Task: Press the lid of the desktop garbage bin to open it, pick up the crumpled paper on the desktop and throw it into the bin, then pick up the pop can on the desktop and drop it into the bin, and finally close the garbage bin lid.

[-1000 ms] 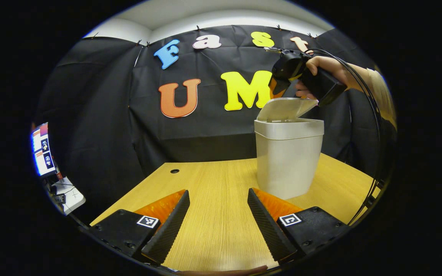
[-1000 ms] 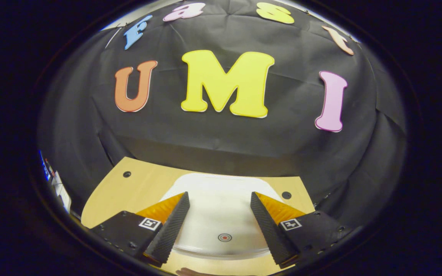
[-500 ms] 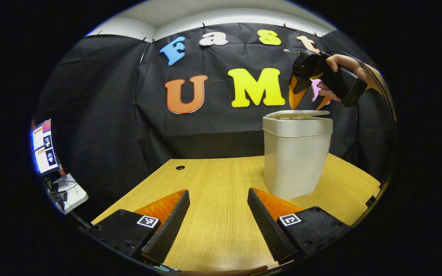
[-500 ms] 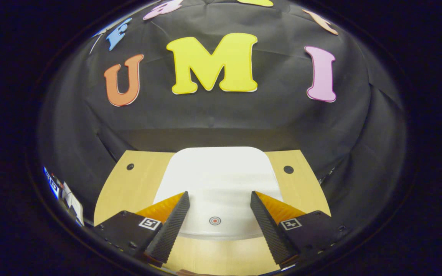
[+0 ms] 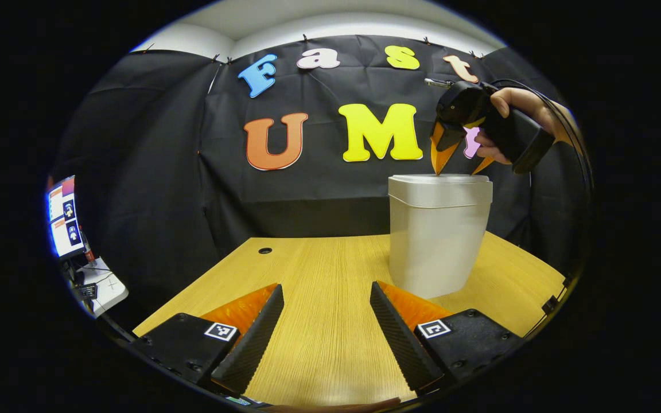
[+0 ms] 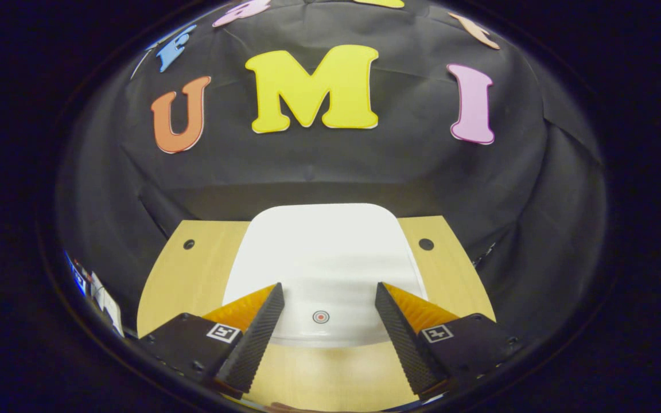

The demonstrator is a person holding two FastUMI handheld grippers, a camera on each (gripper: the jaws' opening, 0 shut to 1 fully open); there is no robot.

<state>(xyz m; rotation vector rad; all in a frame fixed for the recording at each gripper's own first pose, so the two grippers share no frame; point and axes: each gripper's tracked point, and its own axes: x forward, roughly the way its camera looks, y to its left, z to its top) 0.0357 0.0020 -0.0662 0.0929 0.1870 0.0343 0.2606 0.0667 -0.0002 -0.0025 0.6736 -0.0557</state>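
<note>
Left gripper view: left gripper (image 5: 326, 312) hovers low over the wooden table (image 5: 319, 275), fingers spread wide with nothing between them. To the right, farther off, the pale garbage bin (image 5: 438, 235) stands upright, its lid (image 5: 439, 179) flat and shut. Above it a hand (image 5: 508, 123) holds the right gripper (image 5: 457, 169), fingers apart, tips at the lid. A screen (image 5: 62, 217) glows far left.

Right gripper view: right gripper (image 6: 329, 312) hangs open over the white lid (image 6: 322, 258), a small red target mark (image 6: 321, 316) between its fingers.
</note>
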